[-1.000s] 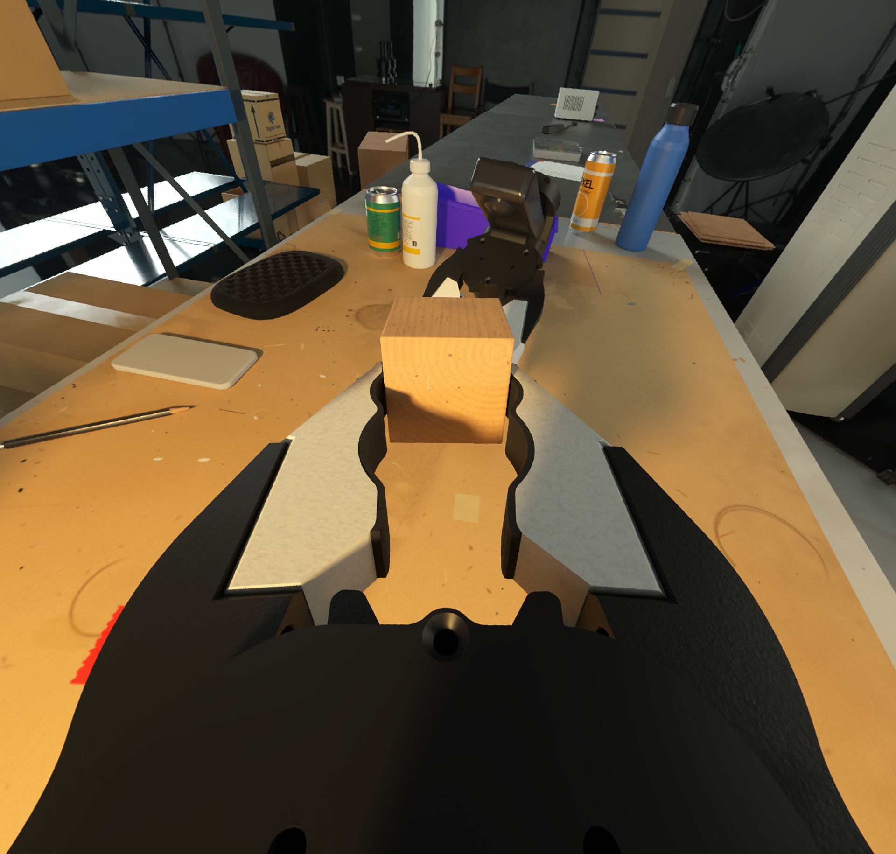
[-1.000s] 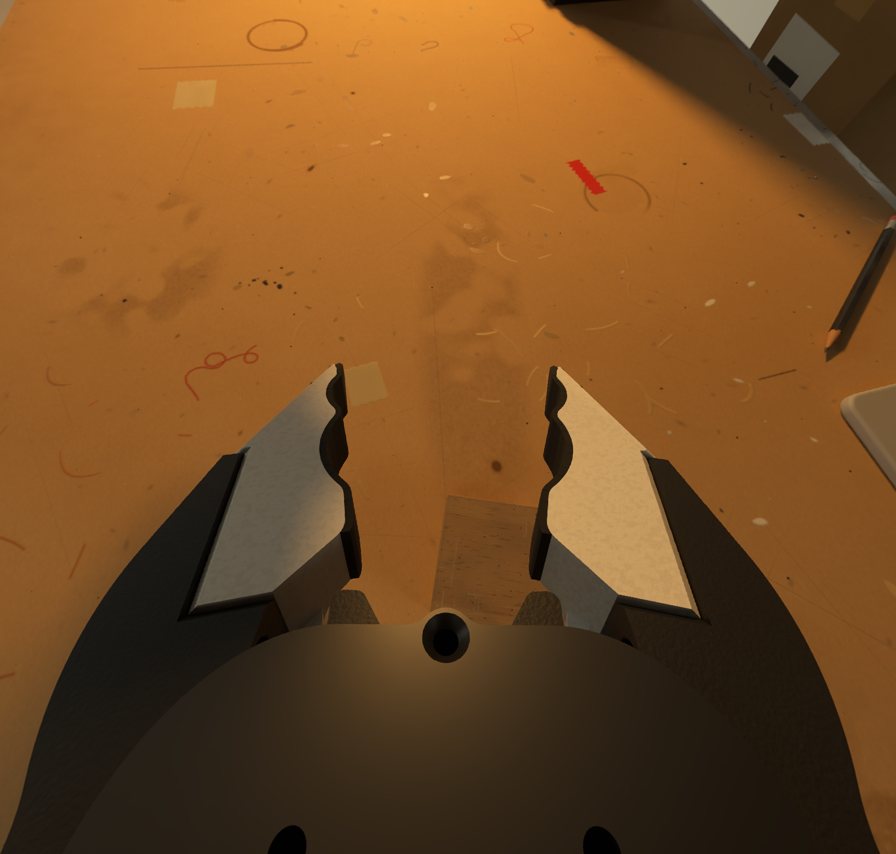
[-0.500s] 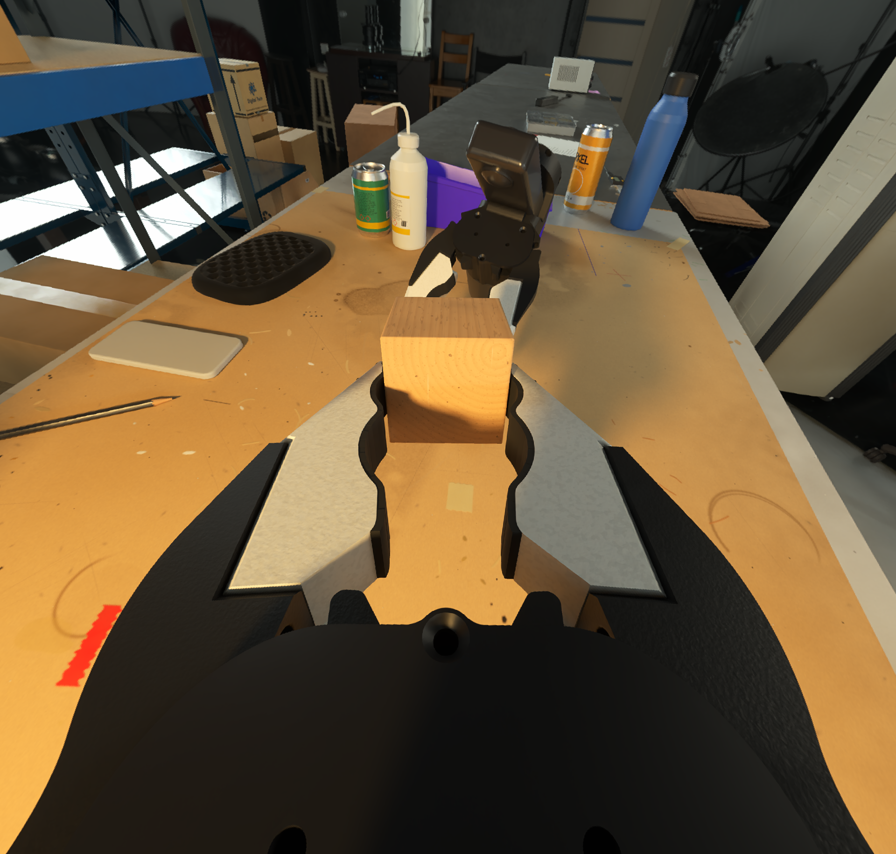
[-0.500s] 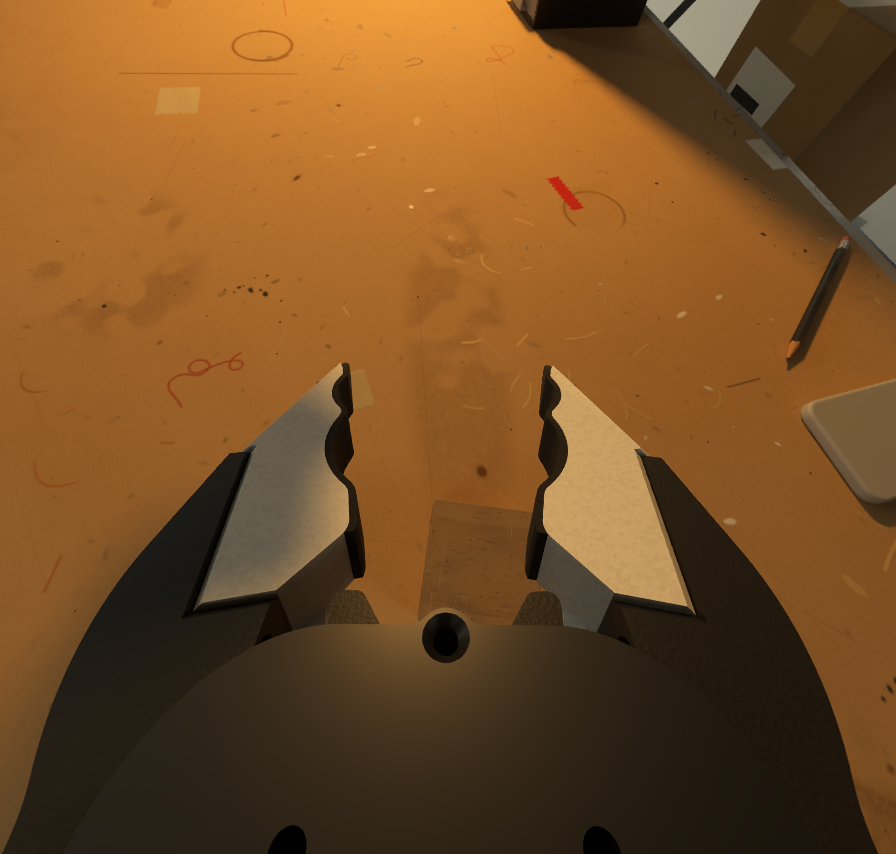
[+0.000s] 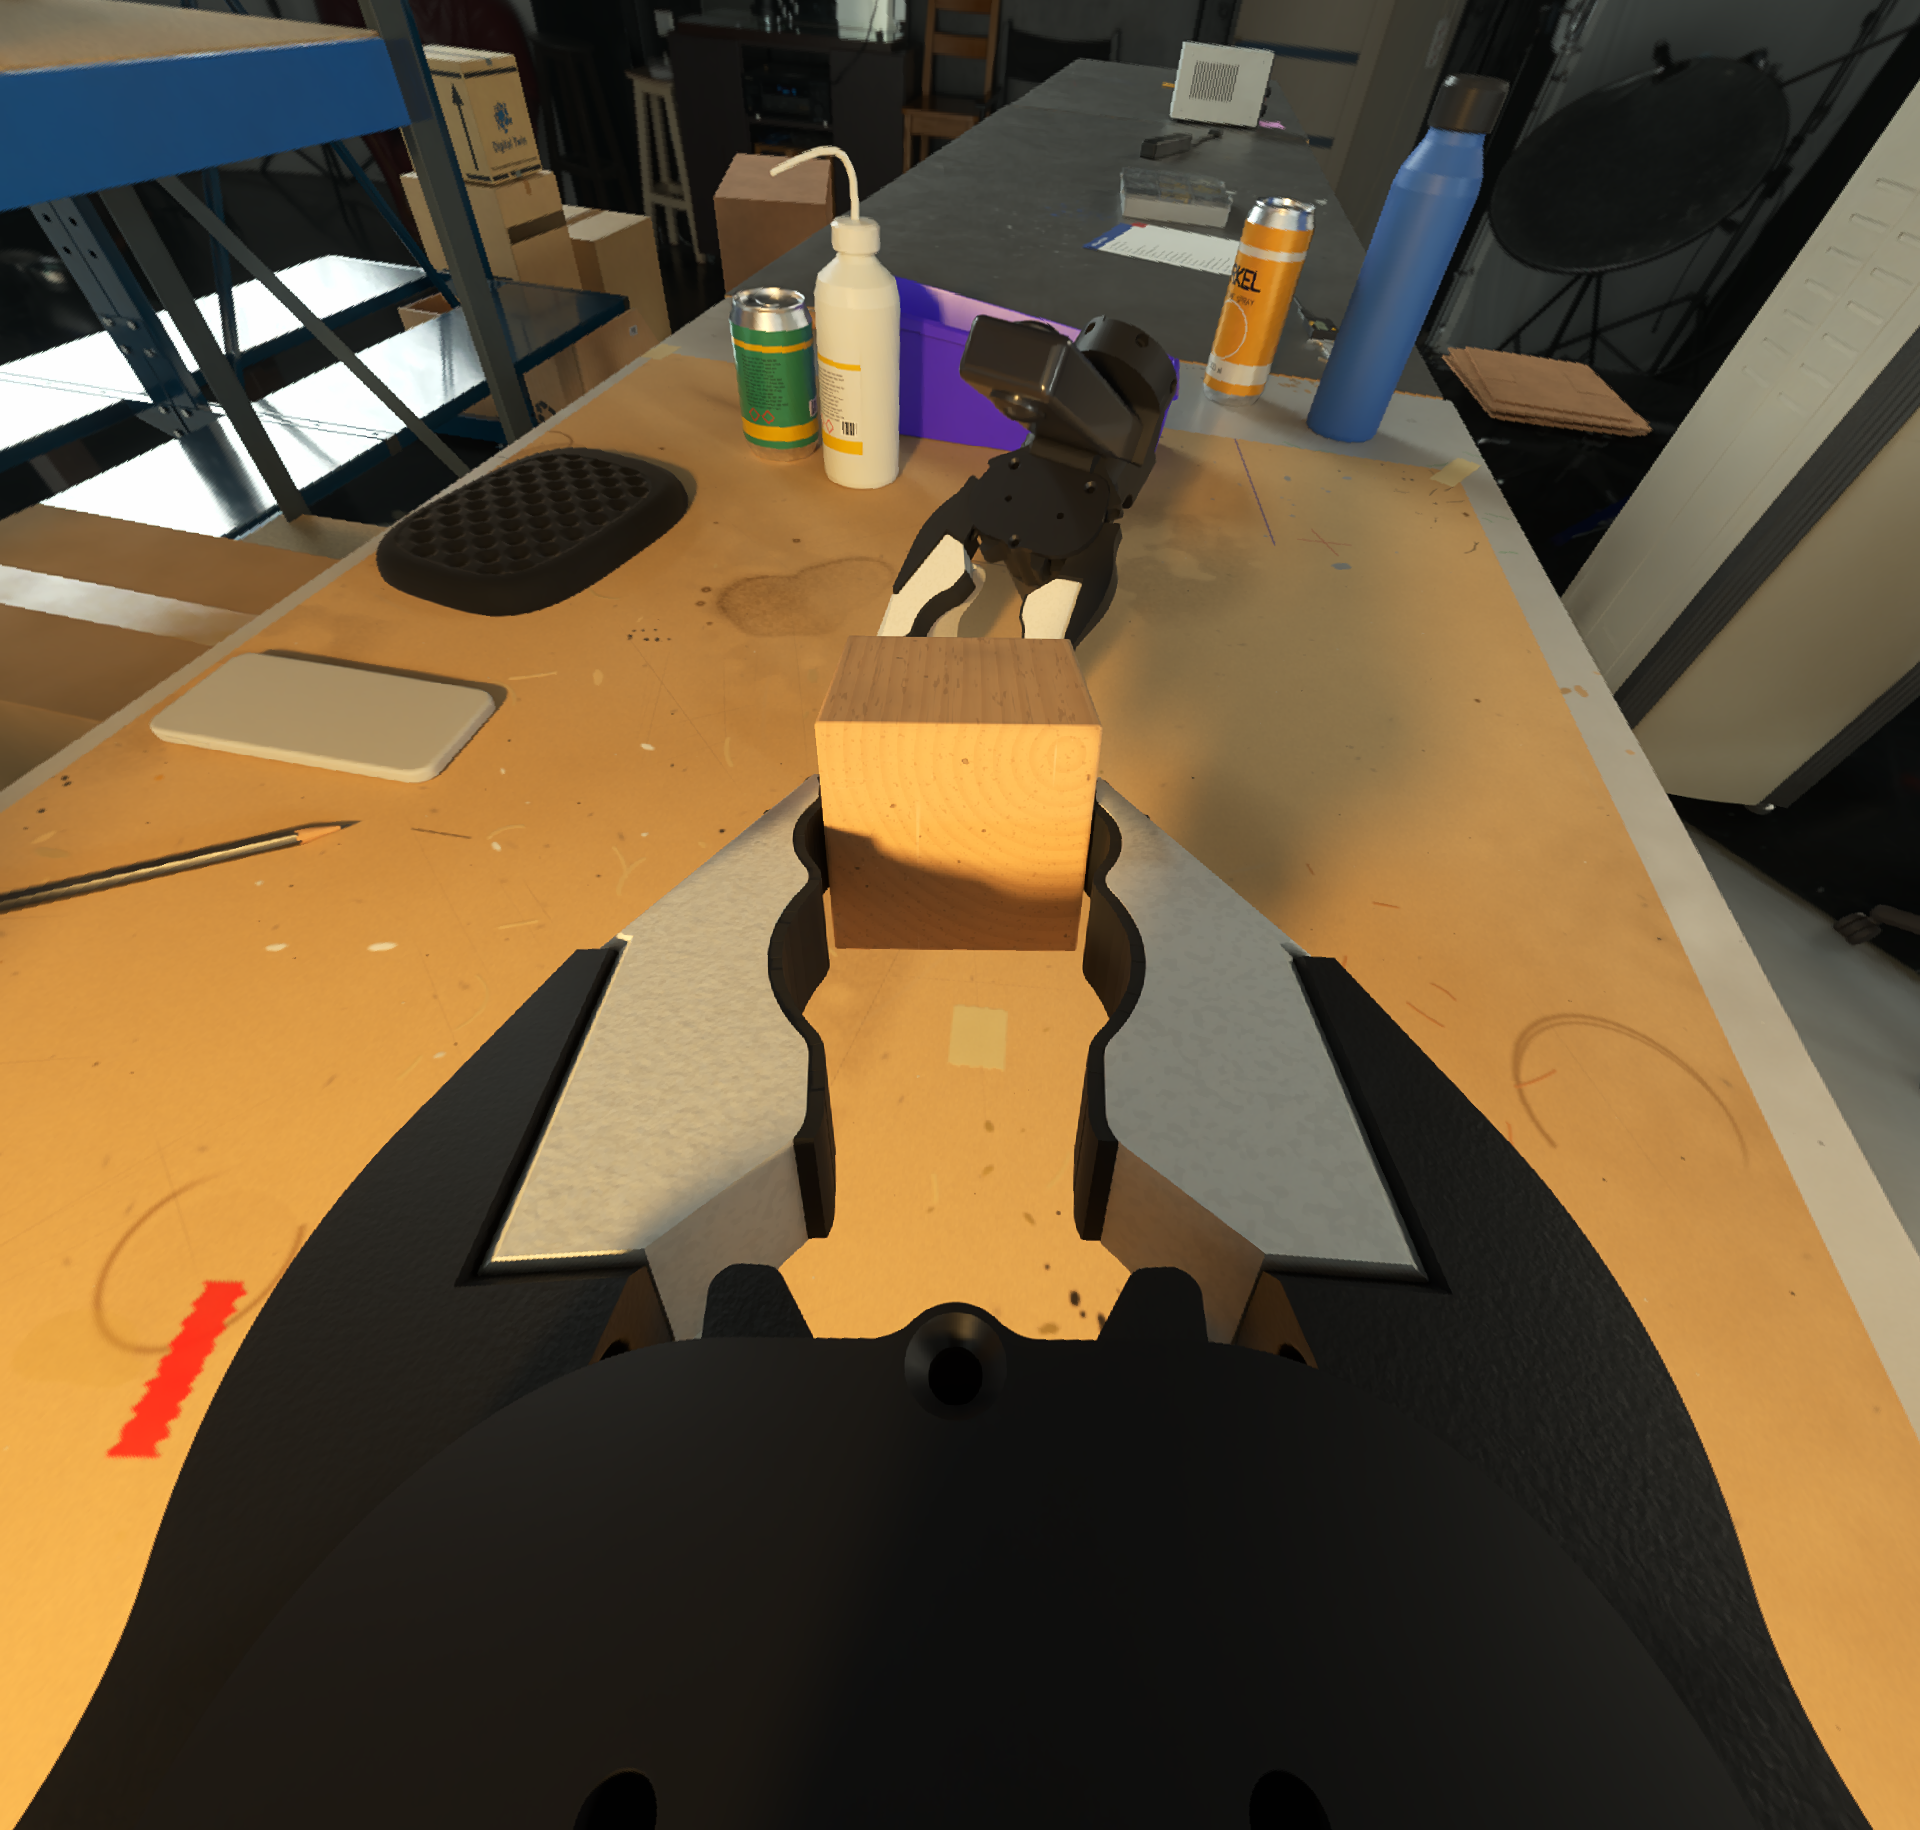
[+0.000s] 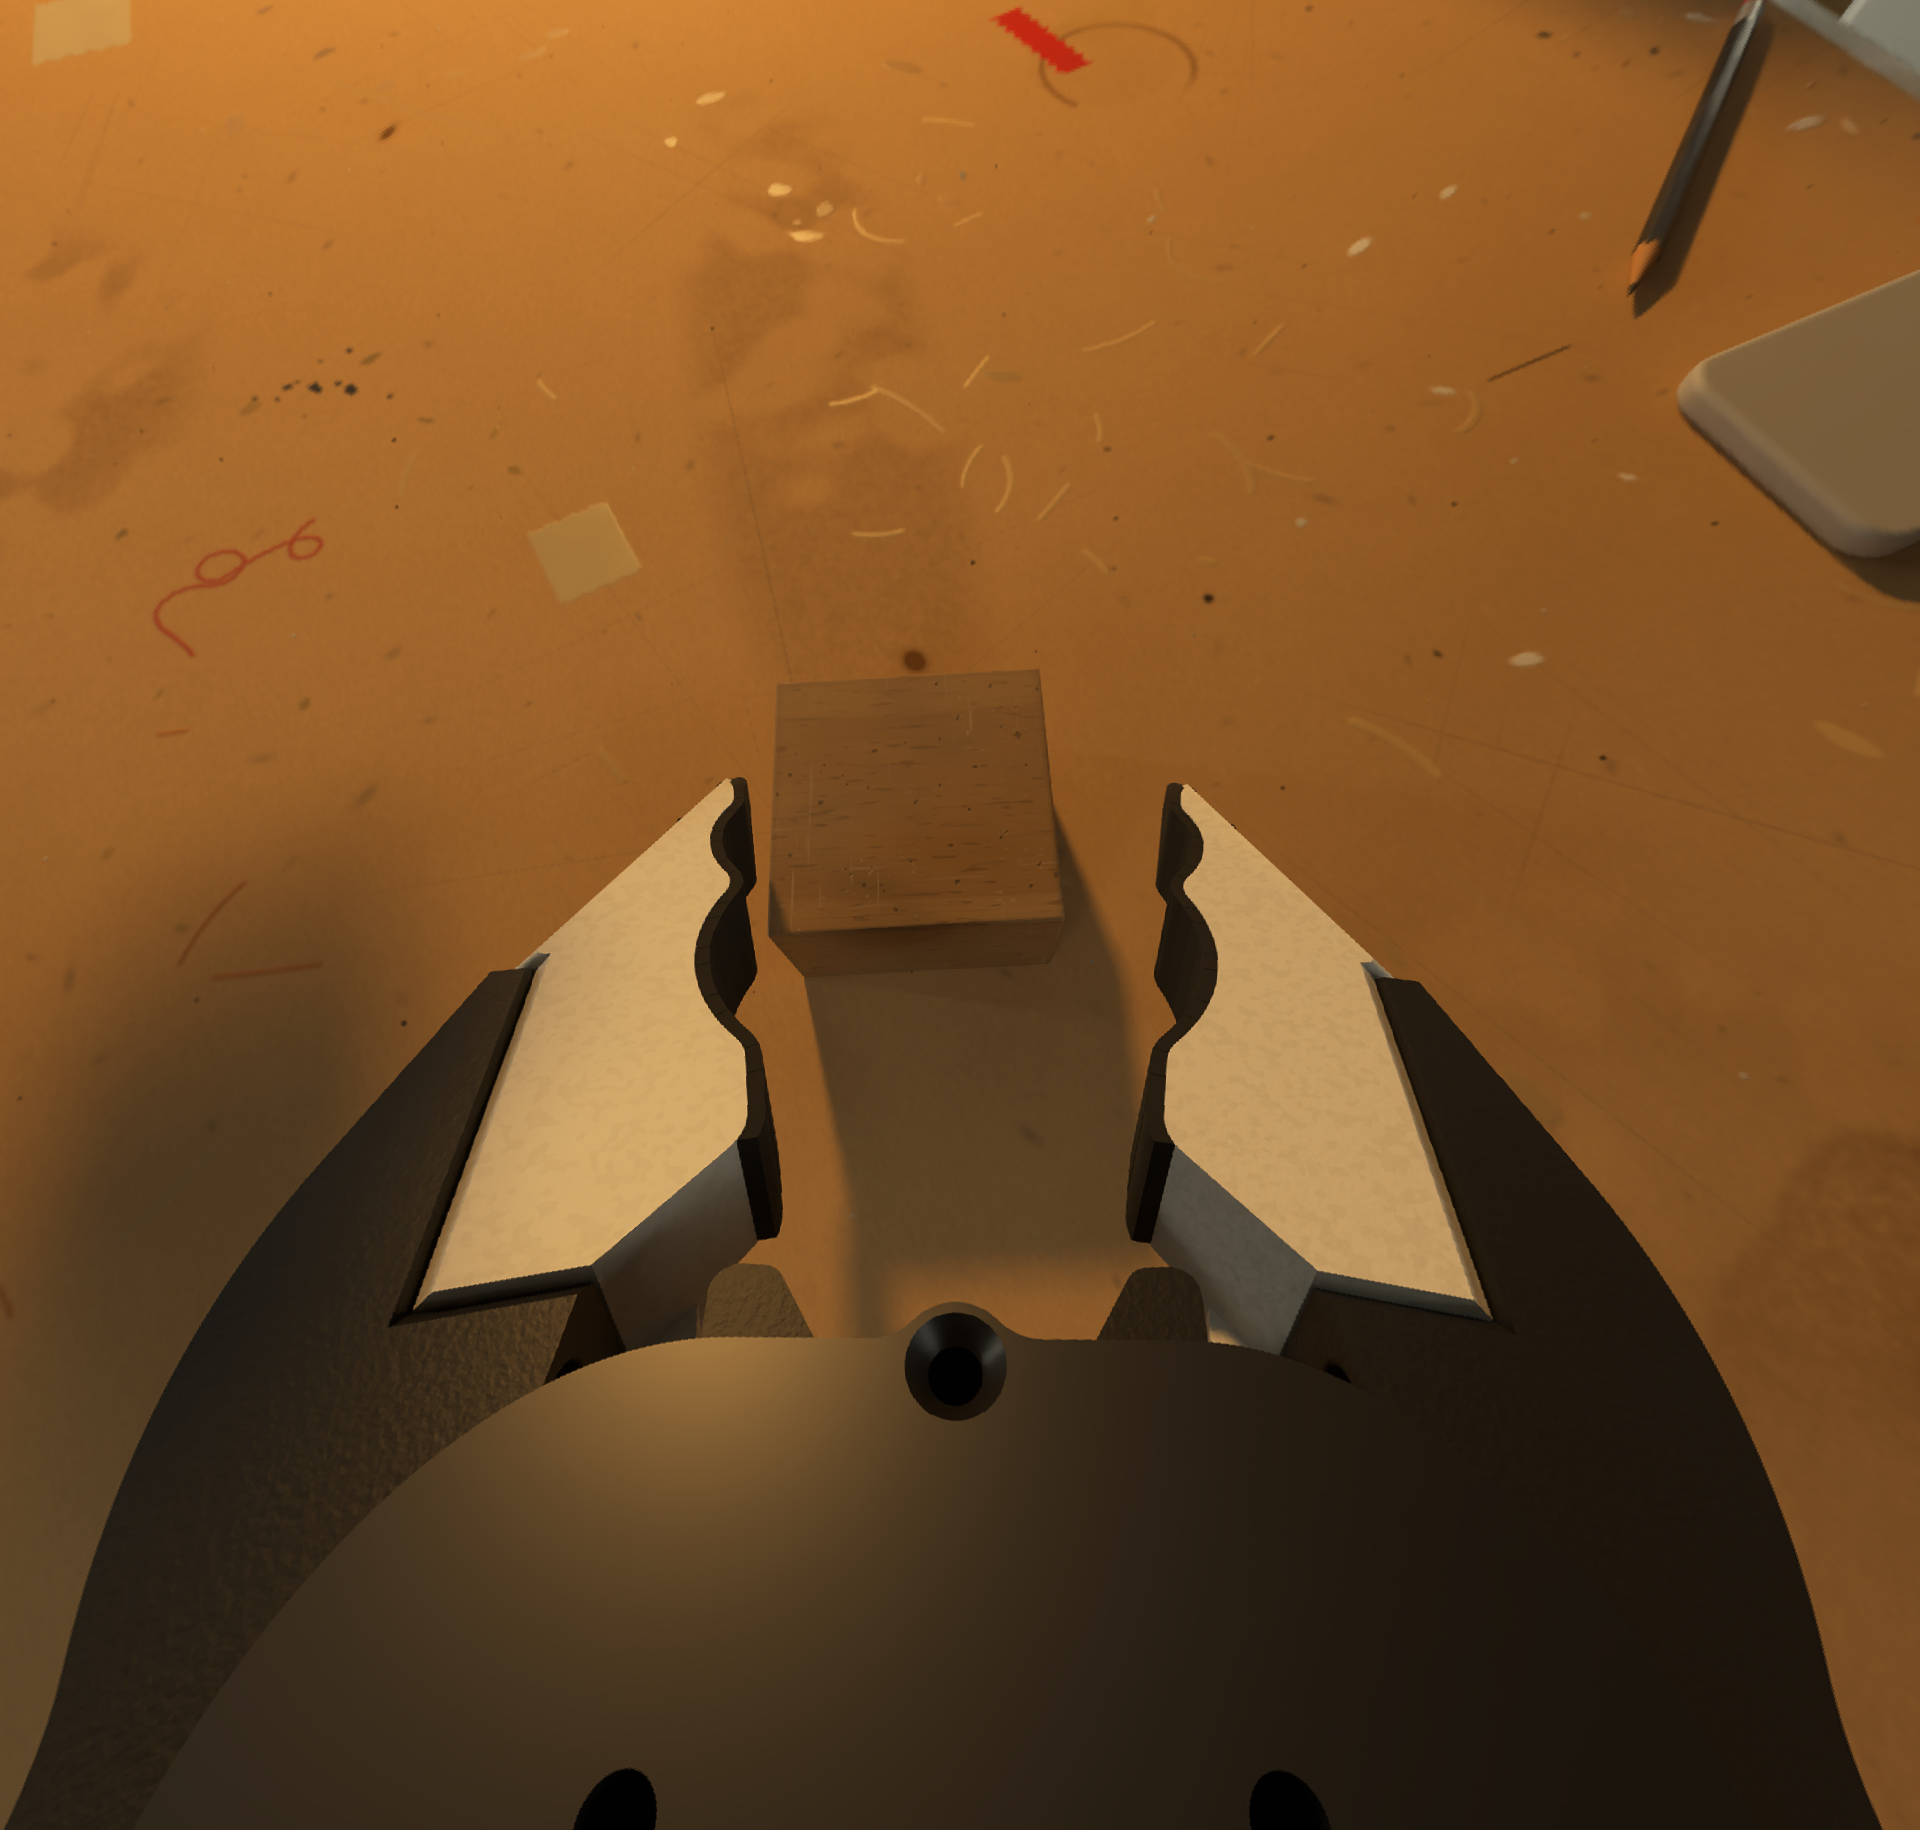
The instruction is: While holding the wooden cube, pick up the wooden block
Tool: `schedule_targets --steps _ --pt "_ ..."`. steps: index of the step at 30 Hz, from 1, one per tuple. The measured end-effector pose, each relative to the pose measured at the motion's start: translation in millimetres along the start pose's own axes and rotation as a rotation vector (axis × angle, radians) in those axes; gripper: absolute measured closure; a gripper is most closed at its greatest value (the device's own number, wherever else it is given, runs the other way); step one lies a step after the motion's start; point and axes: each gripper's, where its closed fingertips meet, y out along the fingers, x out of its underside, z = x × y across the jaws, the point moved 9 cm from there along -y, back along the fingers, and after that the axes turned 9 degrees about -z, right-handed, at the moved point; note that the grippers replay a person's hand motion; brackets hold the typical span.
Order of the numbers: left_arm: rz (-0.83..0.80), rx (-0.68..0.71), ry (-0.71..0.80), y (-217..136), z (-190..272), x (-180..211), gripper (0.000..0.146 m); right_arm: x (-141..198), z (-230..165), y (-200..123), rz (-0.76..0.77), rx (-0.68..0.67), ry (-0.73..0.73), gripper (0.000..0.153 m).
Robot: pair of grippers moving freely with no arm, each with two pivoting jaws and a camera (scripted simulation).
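Note:
My left gripper [image 5: 956,824] is shut on a light wooden cube [image 5: 956,793] and holds it above the wooden table [image 5: 1351,845]. My right gripper [image 6: 954,804] is open and points down at the table. A darker wooden block [image 6: 914,814] lies flat on the table between its fingertips, nearer the left finger [image 6: 665,1001], and it reaches a little past the tips. The right gripper also shows in the left wrist view [image 5: 977,606], beyond the cube, tilted down at the table. The block is hidden behind the cube in that view.
A pencil [image 6: 1694,139] and a grey pad [image 6: 1829,419] lie to the right of the block. At the table's far end stand a green can [image 5: 774,372], a white squeeze bottle [image 5: 857,357], a purple box [image 5: 956,367], an orange can [image 5: 1257,300] and a blue bottle [image 5: 1403,263]. A black mat [image 5: 535,523] lies left.
My right gripper has tipped and drawn back, so the block now lies between its fingertips instead of near its palm. My left gripper keeps the cube and has shifted slightly.

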Motion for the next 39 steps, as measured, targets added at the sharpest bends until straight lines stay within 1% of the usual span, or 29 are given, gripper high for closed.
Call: schedule_targets --steps 4,10,14,16,19,21,24,27,29,31,33,35,36,39 --pt "-0.011 0.008 -0.005 2 0 1 0.099 6 -1 10 -0.039 -0.016 -0.009 0.073" --pt "-0.034 0.013 0.002 6 2 1 0.099 12 -1 28 -0.106 -0.076 0.006 0.075" --pt "-0.052 0.016 0.005 9 3 2 0.099 11 2 28 -0.114 -0.107 0.019 0.076" --pt "-0.057 0.017 0.009 10 3 2 0.099 13 3 25 -0.113 -0.100 0.035 0.083" --pt "-0.063 0.017 0.011 10 3 3 0.099 23 7 11 -0.087 -0.057 0.096 0.083" --pt "-0.067 0.012 0.013 10 3 3 0.099 24 10 -4 -0.044 -0.019 0.129 0.083" --pt "-0.067 0.009 0.009 9 2 4 0.099 4 9 -32 0.059 0.024 0.149 0.083" --pt "-0.072 0.004 0.002 9 0 5 0.099 -37 -2 -58 0.201 0.015 0.157 0.083" --pt "-0.080 -0.002 0.000 8 -1 6 0.099 -68 -15 -71 0.325 -0.011 0.119 0.083" --pt "-0.083 -0.007 -0.001 7 -2 6 0.099 -96 -31 -76 0.406 -0.023 0.061 0.083" --pt "-0.080 -0.011 -0.003 5 -3 7 0.099 -115 -44 -71 0.404 -0.030 -0.011 0.083" --pt "-0.076 -0.014 -0.008 4 -4 7 0.099 -125 -52 -61 0.336 0.006 -0.084 0.083" --pt "-0.074 -0.016 -0.010 3 -5 7 0.099 -127 -54 -57 0.292 0.025 -0.102 0.083" --pt "-0.066 -0.018 -0.016 1 -6 7 0.099 -130 -57 -47 0.190 0.025 -0.114 0.083"
